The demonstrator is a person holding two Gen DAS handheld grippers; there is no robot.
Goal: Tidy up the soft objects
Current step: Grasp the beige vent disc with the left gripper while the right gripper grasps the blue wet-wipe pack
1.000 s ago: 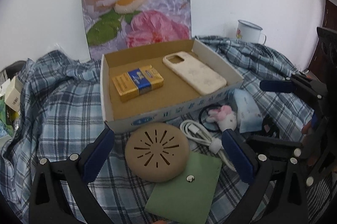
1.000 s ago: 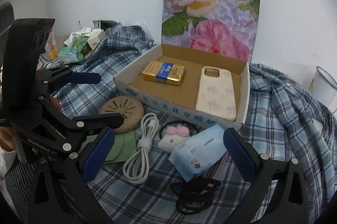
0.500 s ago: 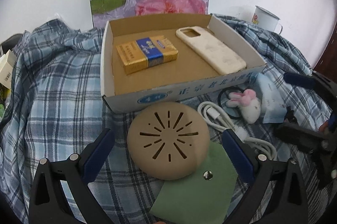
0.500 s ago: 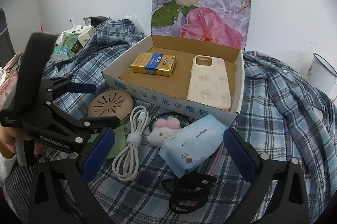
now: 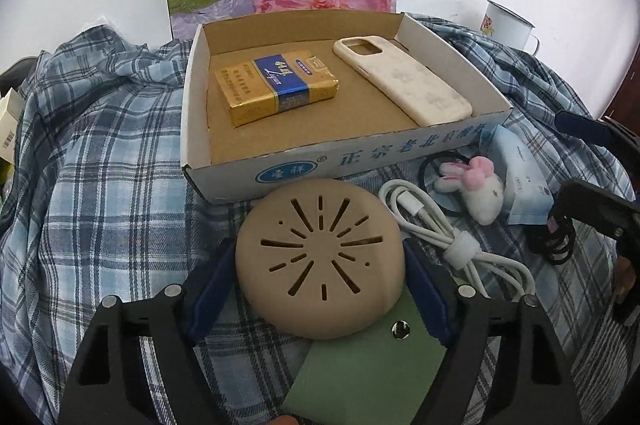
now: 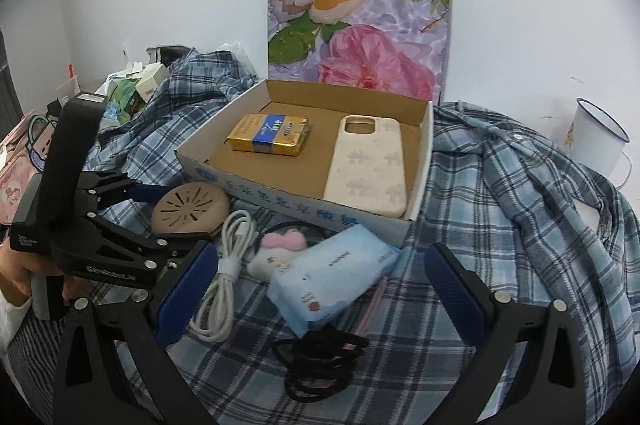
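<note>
Between the closing jaws, the round tan slotted silicone pad point(image 5: 320, 261) covers the top of the flat green snap pouch point(image 5: 360, 381), whose lower end the frame cuts off. Whether the blue pads press the tan pad's sides cannot be told. Right of the jaws, the pale blue tissue pack point(image 5: 520, 177) hides behind the white plush bunny point(image 5: 480, 191).

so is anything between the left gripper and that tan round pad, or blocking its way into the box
Nothing visible. The left gripper straddles the tan pad, its jaws closing on it. The box's low front wall rises just behind the pad, and bare floor lies in front of the cigarette pack.
</note>
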